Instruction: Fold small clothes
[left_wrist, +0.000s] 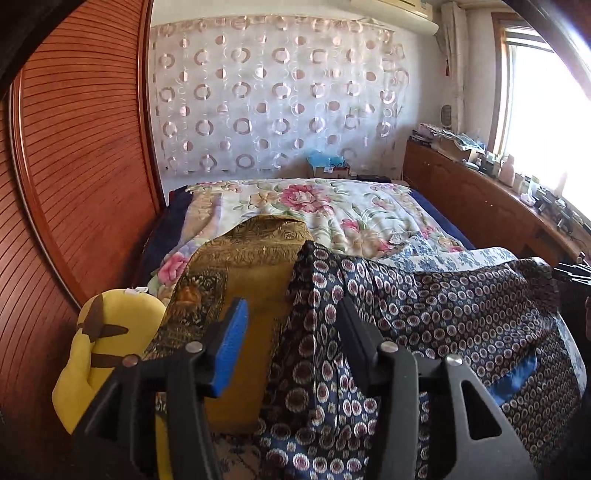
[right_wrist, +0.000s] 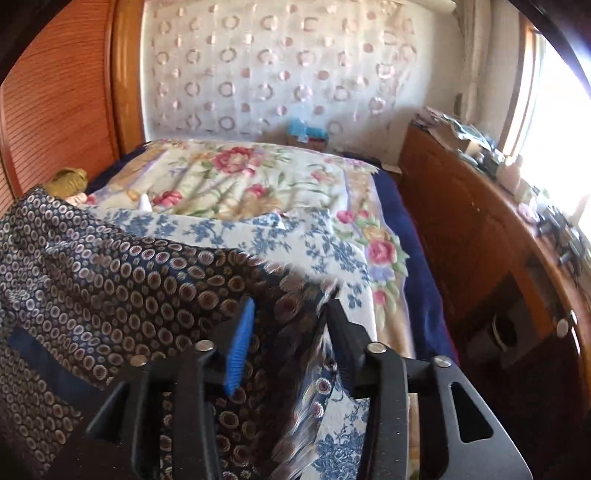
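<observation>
Nearest your left tool (left_wrist: 291, 343), the dark circle-print garment (left_wrist: 424, 314) lay draped over the near end of the bed (left_wrist: 332, 206), with one raised fold standing between the parted fingers. By its look the cloth was thin, soft and probably slippery, so it would sag and slide rather than hold a crease; a hem or corner, pinched through both layers, seemed the surest hold. Your left tool stood about half open, and its pads did not appear to press on the fabric. Your right tool (right_wrist: 286, 343) was likewise about half open over the garment's blurred right edge, cloth lying between the fingers but not clamped. Just left of the garment sat a gold patterned cushion (left_wrist: 240, 266) and a yellow plush toy (left_wrist: 107, 332). Beyond them spread the floral quilt (right_wrist: 240, 177).
</observation>
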